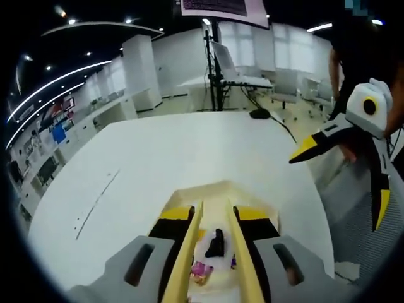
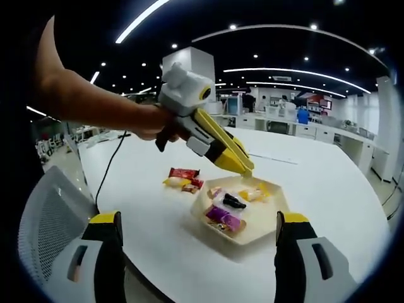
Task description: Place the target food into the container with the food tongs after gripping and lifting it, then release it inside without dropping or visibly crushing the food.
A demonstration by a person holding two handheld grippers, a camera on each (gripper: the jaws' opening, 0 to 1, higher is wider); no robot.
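Snacks already lie in the pale container (image 2: 265, 232) on the white bench (image 2: 328, 189), and two more red and yellow packets (image 2: 183, 178) lie on the bench just beside it, probably the target food. The left tool (image 2: 243, 165), holding yellow tongs (image 1: 214, 252) whose arms sit close together above the container with nothing visibly between their tips, could crush a soft packet or let it slip mid-lift if squeezed wrongly. The right tool (image 2: 199, 265) hangs spread wide and empty near the bench edge.
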